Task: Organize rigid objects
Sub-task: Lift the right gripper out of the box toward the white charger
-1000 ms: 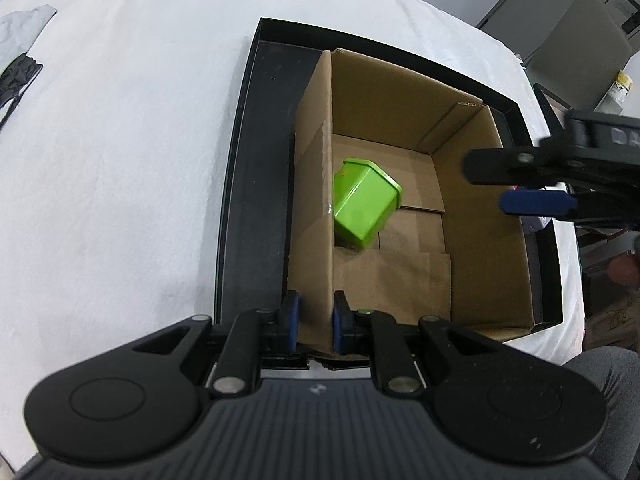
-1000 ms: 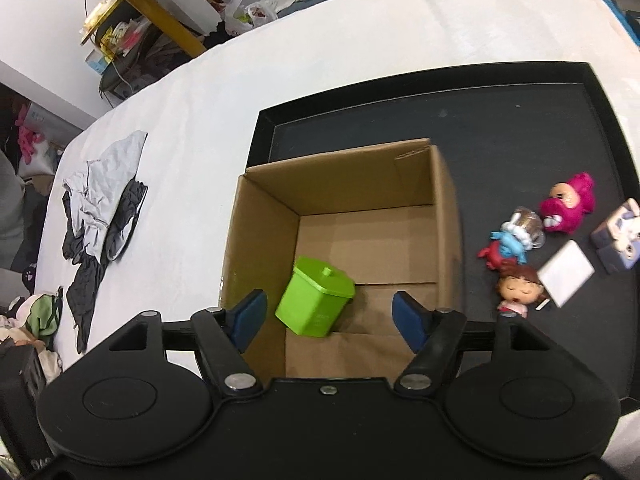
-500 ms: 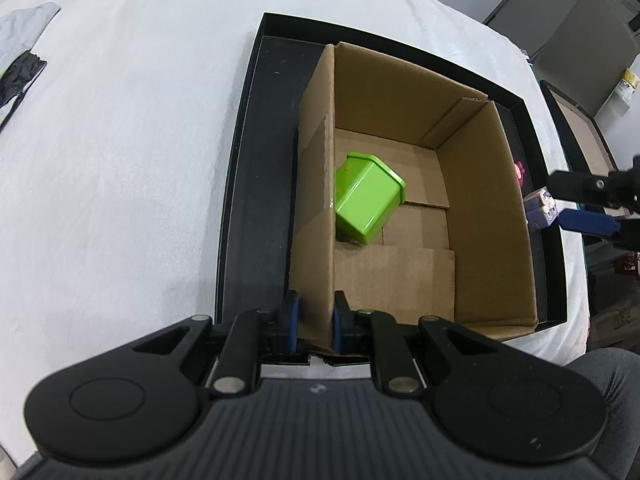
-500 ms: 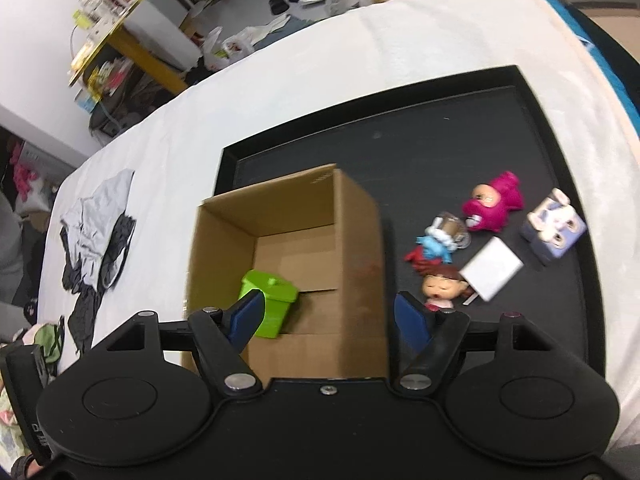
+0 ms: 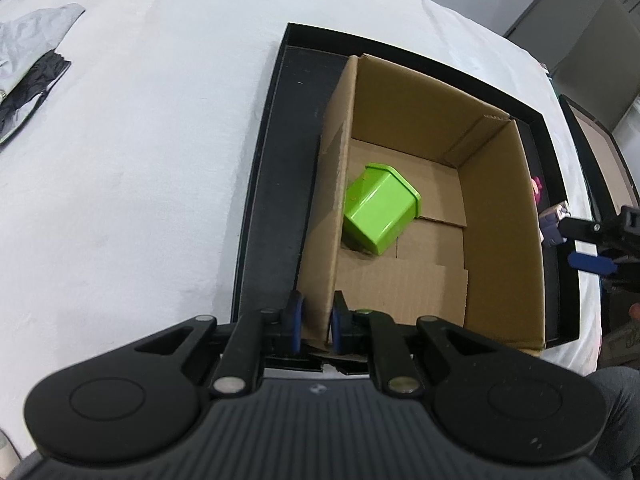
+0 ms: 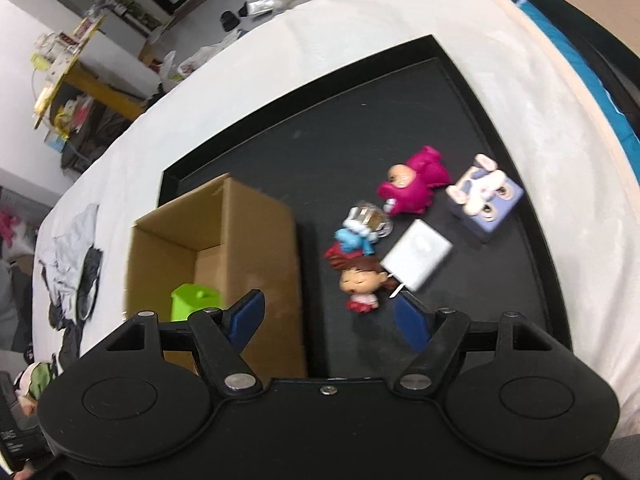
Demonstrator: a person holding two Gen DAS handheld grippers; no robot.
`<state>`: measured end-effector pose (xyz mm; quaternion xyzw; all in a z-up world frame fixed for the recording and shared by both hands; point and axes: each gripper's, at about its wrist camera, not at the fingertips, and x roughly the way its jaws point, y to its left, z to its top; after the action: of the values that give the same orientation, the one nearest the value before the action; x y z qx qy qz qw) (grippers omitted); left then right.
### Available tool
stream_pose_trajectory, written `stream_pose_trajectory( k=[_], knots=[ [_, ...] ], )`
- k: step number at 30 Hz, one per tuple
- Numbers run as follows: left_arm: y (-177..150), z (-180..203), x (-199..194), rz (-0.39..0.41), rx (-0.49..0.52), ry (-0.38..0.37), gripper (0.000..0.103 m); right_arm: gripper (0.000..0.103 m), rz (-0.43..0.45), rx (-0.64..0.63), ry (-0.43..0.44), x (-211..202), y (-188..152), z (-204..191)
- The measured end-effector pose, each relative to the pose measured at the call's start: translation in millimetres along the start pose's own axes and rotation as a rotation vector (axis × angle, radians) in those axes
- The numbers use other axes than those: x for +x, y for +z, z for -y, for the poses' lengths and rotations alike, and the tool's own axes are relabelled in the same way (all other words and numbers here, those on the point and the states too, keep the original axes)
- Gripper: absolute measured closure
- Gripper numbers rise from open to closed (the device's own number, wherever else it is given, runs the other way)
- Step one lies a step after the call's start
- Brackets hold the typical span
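An open cardboard box [image 5: 496, 248] [image 6: 256, 240] stands on a black tray [image 5: 276, 184] [image 6: 360, 128]. A green plastic bin [image 5: 380, 214] [image 6: 196, 302] lies inside it. My left gripper [image 5: 317, 322] is shut on the box's near left wall. My right gripper [image 6: 328, 318] is open and empty, above the tray right of the box. Beyond it lie a red-haired doll figure [image 6: 358, 278], a white block [image 6: 418, 258], a blue figure [image 6: 354, 236], a magenta figure [image 6: 412, 186] and a lilac rabbit box [image 6: 484, 196].
The tray sits on a white cloth-covered table [image 5: 140, 160]. Grey and black clothes [image 6: 76, 264] lie at the table's left. The right gripper shows at the right edge of the left wrist view [image 5: 592, 248]. Room clutter lies beyond the table.
My right gripper has moved right, from over the box to over the tray with the toys. The left gripper stays shut on the box wall.
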<state>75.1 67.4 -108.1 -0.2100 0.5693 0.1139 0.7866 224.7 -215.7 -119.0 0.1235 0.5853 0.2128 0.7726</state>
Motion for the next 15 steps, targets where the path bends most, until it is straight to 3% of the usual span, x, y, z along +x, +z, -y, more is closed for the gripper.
stream_pose_trajectory(
  k=[15],
  knots=[
    [2,6,5,-0.018,0.009,0.013,0.090,0.039,-0.008,0.100,-0.096,31,6,47]
  ],
)
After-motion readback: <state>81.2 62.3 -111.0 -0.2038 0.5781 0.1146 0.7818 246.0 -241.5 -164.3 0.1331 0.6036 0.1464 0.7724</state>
